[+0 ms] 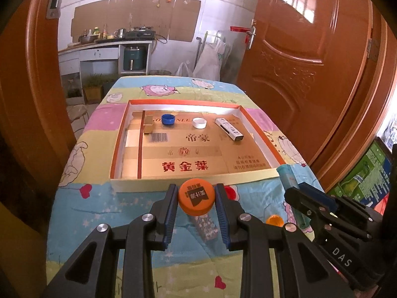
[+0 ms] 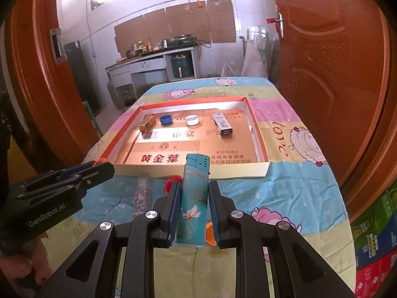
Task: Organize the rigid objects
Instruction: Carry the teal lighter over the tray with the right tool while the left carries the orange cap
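Observation:
My left gripper (image 1: 196, 198) is shut on an orange bottle cap (image 1: 196, 200) and holds it above the cloth just in front of the shallow orange-rimmed box (image 1: 188, 181). My right gripper (image 2: 194, 198) is shut on a teal lighter (image 2: 194, 198), held upright before the box's near wall (image 2: 223, 171). The right gripper also shows in the left wrist view (image 1: 301, 195). In the box lie a gold block (image 1: 148, 124), a blue cap (image 1: 168, 119), a white cap (image 1: 199, 123) and a white USB-like device (image 1: 228, 129).
A clear patterned lighter (image 1: 204, 226) lies on the cartoon tablecloth (image 1: 99, 218) under the left gripper. A second orange cap (image 1: 274, 221) and a red cap (image 2: 172, 181) lie near it. Brown doors stand on both sides. A kitchen counter is beyond the table.

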`<state>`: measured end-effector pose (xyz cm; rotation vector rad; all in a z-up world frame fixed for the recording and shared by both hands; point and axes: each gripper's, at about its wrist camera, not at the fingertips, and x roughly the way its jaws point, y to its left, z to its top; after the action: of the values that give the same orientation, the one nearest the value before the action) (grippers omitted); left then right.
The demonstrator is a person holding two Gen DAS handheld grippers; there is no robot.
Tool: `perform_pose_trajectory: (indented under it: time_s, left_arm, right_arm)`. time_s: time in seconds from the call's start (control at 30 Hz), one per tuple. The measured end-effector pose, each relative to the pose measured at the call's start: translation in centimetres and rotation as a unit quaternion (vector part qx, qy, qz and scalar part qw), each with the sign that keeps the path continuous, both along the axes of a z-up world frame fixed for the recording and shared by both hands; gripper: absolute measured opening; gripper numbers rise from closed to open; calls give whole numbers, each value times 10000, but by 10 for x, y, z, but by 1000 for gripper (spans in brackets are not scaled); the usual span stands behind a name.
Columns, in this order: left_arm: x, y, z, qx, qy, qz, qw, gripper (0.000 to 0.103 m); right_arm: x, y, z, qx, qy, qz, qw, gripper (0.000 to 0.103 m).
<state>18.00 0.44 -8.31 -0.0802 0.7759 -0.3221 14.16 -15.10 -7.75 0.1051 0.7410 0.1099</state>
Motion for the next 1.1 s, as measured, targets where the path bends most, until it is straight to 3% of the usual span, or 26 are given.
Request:
perform_pose_trajectory:
  time_s: [0.5,1.1]
  left_arm:
    - [35,-8,12,-3,21,-3,10000,31]
    - [80,-23,2,91,212,-50,9997,31]
  right_arm:
    - [33,-11,8,85,-1,-53,9999,23]
    - [78,-28,5,163,75,-157,9997,23]
